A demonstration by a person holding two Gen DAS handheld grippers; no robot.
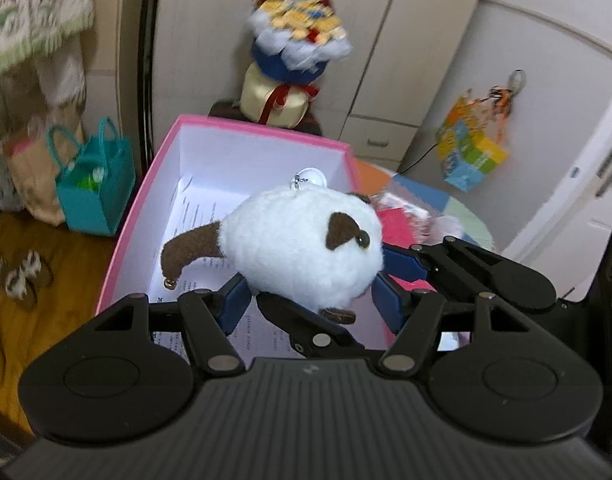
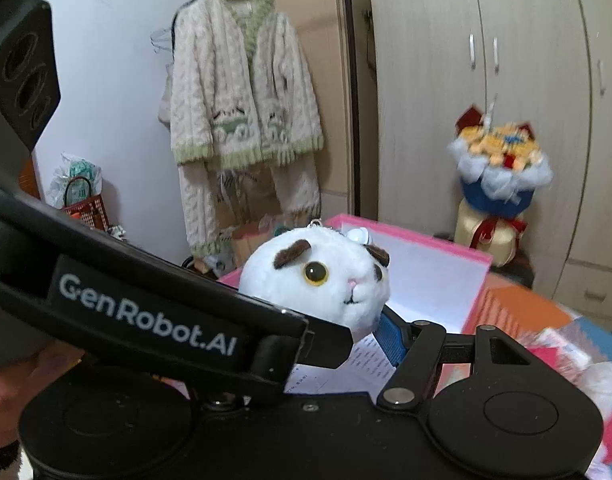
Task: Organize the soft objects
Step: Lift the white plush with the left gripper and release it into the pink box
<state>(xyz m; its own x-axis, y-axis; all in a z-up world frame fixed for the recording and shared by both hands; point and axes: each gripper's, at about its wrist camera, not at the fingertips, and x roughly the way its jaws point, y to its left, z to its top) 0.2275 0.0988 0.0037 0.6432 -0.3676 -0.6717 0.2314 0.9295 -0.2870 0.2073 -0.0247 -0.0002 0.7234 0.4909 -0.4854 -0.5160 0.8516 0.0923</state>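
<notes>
Both tongs, left (image 1: 306, 296) and right (image 2: 370, 332), pinch my plush cat (image 1: 301, 244) by its round body above the pink box (image 1: 261, 132). Light, soft, compressible (fur may slip); the body's middle holds best, not the tail (image 1: 189, 248).

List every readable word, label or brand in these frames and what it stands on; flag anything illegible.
"GenRobot.AI": white lettering on the black arm of the left gripper, seen from the right wrist view.
Printed lines on the paper sheet inside the pink box: too small and blurred to read.
Colourful hanging bag print: blurred, unreadable.
</notes>
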